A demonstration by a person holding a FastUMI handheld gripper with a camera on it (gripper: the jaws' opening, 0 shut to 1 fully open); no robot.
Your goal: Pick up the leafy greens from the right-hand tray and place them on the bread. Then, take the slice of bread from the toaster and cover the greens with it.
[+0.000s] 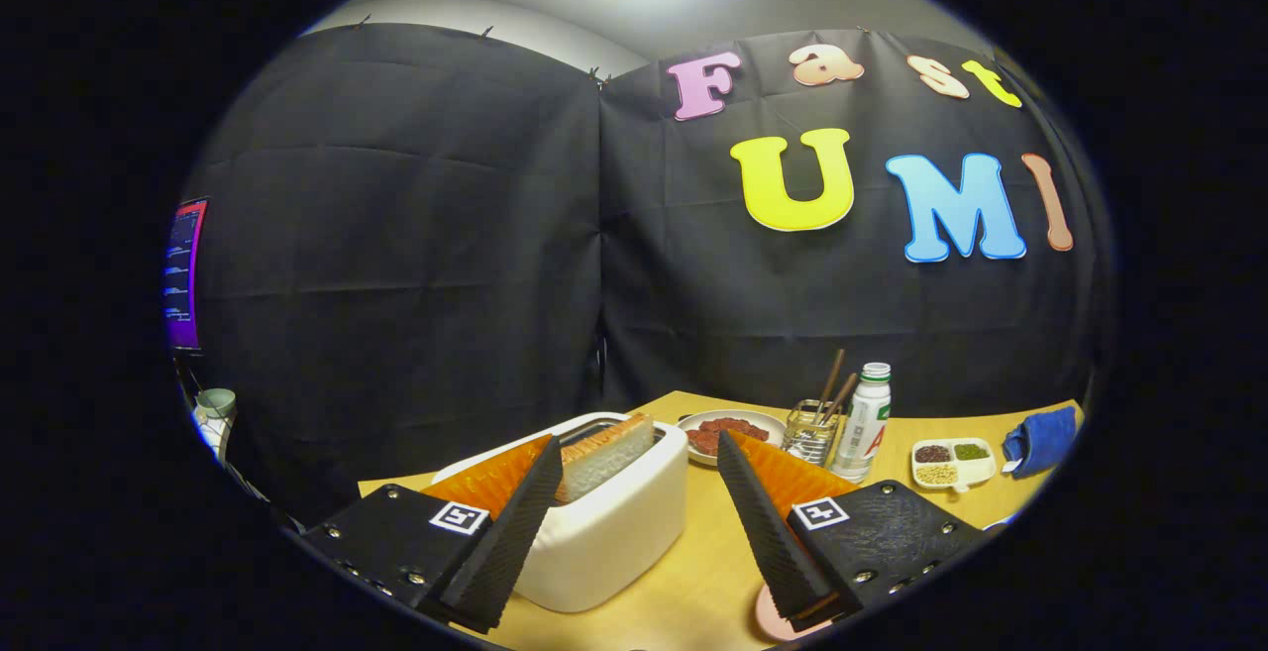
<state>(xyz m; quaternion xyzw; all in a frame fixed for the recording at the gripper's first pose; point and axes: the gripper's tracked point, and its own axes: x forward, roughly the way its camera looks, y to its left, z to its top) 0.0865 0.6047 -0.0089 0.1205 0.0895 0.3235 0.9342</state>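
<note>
A white toaster (614,522) stands on the wooden table (708,582) just ahead of my fingers, nearer the left one. A slice of bread (606,453) sticks up out of its slot, crust on top. My gripper (639,458) is open, its fingertips level with the slice; the left fingertip (550,463) is right beside the bread's near end and the right fingertip (731,455) stands well apart from it. Nothing is held between the fingers.
Beyond the toaster sits a plate (731,430) with red food, then a clear holder (812,436) with sticks, a white bottle (864,423), a small divided dish (953,461) and a blue cloth (1040,440). A pink plate edge (776,619) peeks under the right finger.
</note>
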